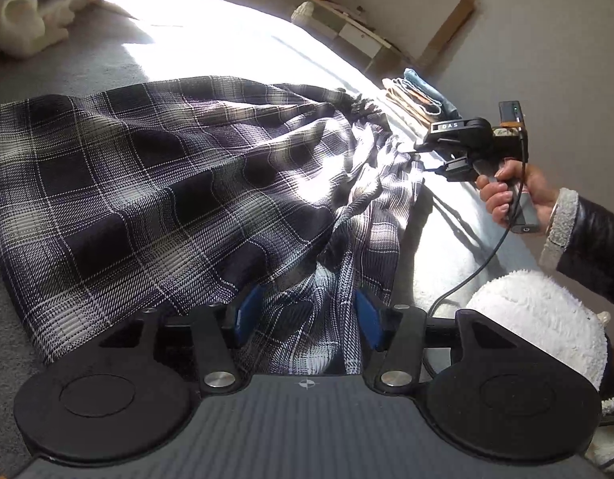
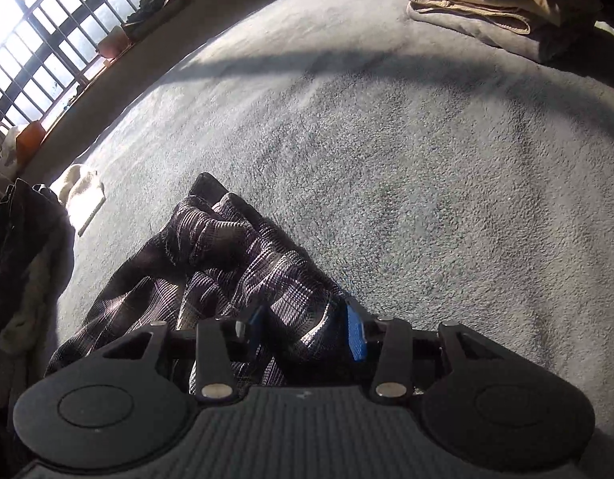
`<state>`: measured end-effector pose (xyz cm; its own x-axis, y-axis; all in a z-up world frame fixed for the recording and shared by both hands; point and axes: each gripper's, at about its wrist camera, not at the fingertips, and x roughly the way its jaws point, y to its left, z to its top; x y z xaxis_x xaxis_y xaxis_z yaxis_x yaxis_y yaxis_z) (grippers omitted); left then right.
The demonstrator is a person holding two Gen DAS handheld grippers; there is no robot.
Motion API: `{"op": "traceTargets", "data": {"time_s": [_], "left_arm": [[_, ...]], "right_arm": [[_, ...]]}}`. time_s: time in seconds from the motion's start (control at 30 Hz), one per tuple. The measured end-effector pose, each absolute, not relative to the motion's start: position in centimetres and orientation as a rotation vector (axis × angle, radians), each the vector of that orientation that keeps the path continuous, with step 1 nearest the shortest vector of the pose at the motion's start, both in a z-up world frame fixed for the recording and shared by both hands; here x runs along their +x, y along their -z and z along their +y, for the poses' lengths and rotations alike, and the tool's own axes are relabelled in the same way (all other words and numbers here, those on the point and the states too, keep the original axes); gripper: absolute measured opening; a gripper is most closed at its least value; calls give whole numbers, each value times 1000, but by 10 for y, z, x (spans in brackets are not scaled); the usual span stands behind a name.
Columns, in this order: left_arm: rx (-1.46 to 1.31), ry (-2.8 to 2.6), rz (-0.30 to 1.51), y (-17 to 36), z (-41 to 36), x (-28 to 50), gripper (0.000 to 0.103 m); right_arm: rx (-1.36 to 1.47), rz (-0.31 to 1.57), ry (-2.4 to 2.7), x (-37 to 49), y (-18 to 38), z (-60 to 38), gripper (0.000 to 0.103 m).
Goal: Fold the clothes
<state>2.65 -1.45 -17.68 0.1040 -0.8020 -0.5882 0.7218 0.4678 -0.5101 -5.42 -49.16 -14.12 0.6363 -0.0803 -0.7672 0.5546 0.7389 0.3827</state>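
Note:
A dark plaid garment (image 1: 155,183) lies spread and rumpled on a grey fleecy bed cover (image 1: 87,60). My left gripper (image 1: 307,317) is at the garment's near edge, and a bunch of the cloth fills the gap between its blue pads (image 1: 249,315). In the right wrist view, a twisted end of the plaid garment (image 2: 227,255) runs between the blue pads (image 2: 355,333) of my right gripper (image 2: 305,325), which is shut on it. The left wrist view shows the right gripper (image 1: 424,158) at the garment's far right end, held by a person's hand (image 1: 506,195). A ridge of cloth stretches between the two grippers.
A stack of folded clothes (image 1: 418,95) (image 2: 486,4) sits at the bed's far edge near the wall. A white plush item (image 1: 538,319) lies by the left gripper. White foam shapes (image 1: 23,24) and a dark clothes pile (image 2: 23,247) lie off to the side. A barred window (image 2: 47,40) lets in bright light.

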Motion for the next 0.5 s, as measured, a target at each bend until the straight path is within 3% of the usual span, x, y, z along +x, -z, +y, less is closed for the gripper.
{"op": "traceTargets", "data": {"time_s": [0.07,0.2,0.27,0.37,0.5], "left_arm": [[-104,1134,941,178,-15,28,52],[-131,1150,954,181,-14,35,52],[-138,1152,956,181,-13,37,52],[-148,1151,960,181,-13,37,52],[-162,1150,964,181,-12,38,52]], "right_arm": [[614,783,408,-60,135,-486,17],[624,798,444,-66,147,-494,16],[626,792,432,-65,151,-498,18],[647,764,446,-70,143,-500,34],[618,652,443,-80,118,-490,35]]}}
